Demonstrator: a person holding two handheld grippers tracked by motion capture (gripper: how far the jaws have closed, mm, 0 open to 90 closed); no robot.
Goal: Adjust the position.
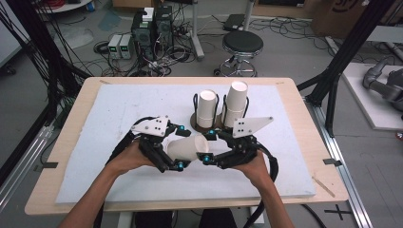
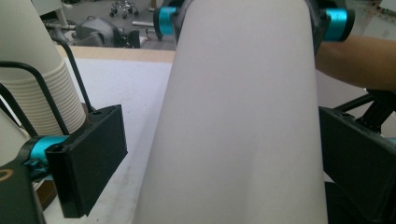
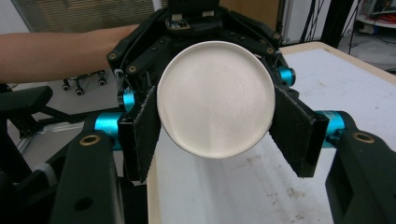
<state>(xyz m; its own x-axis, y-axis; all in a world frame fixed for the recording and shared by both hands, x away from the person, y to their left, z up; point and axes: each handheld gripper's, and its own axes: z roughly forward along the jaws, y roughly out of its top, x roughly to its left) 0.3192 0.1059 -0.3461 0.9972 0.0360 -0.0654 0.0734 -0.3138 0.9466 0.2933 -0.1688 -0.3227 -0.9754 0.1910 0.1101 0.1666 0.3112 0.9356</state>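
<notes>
A white paper cup [image 1: 187, 147] lies on its side in the air between my two grippers, above the white mat. My right gripper [image 1: 206, 147] is shut on its narrow closed end; in the right gripper view both pads [image 3: 144, 135] press the sides of the round base [image 3: 215, 98]. My left gripper [image 1: 181, 147] straddles the wider part of the cup [image 2: 243, 116]. Its left pad [image 2: 88, 158] stands a little apart from the cup wall, so its jaws are open.
Just behind the grippers stands a wire holder with two upright stacks of white cups [image 1: 207, 109] [image 1: 236, 102]; one stack [image 2: 32, 84] is close on the left in the left gripper view. The white mat [image 1: 119, 109] covers the wooden table. A stool [image 1: 242, 47] stands beyond the table.
</notes>
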